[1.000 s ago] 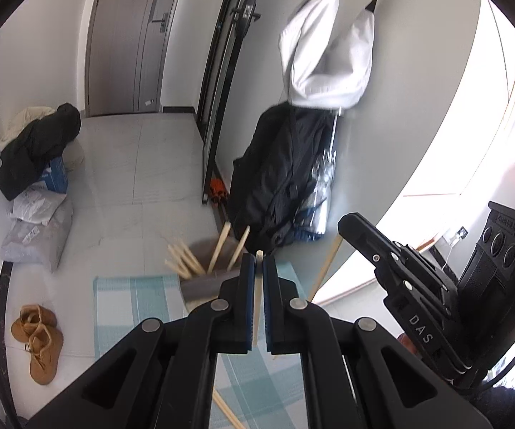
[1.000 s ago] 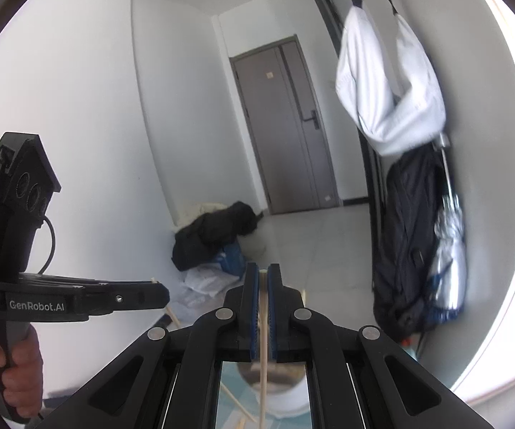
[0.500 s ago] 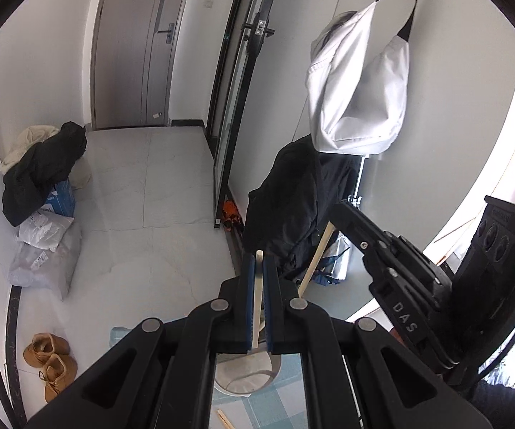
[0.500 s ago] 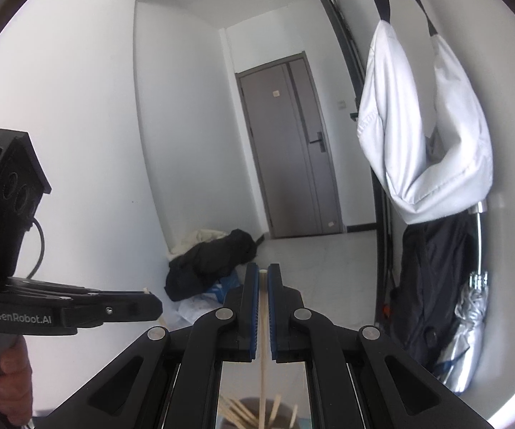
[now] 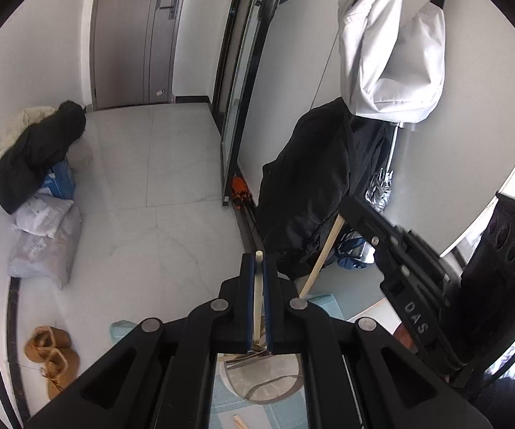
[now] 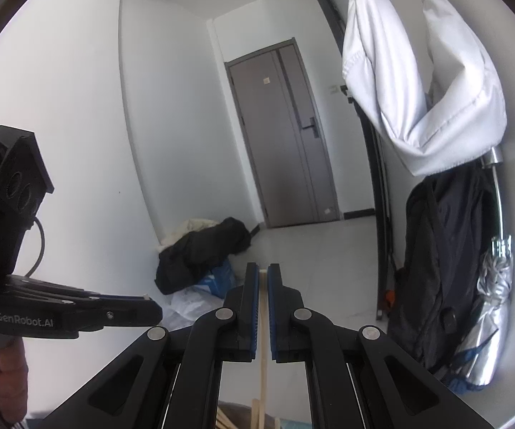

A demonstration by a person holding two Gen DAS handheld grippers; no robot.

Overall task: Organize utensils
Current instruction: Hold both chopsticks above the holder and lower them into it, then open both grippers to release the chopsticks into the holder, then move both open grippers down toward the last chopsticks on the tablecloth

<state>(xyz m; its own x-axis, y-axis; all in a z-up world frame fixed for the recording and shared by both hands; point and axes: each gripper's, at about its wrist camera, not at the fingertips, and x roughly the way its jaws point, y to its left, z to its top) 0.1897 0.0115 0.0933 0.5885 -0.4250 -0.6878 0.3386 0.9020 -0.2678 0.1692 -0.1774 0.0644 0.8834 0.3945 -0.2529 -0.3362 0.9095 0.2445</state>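
Over the round cup [image 5: 257, 382] on a checked mat [image 5: 323, 304], left gripper [image 5: 258, 268] pinched a thin wooden chopstick [image 5: 258, 300]; right gripper [image 6: 263, 279] clamped another stick [image 6: 263, 364], open tiled floor [image 5: 171, 193] ahead.

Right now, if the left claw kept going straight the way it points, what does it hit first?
Probably the pale tiled floor beyond the checked teal mat; nothing stands nearer in that line. The left claw grips a thin wooden chopstick. Depth is unclear.
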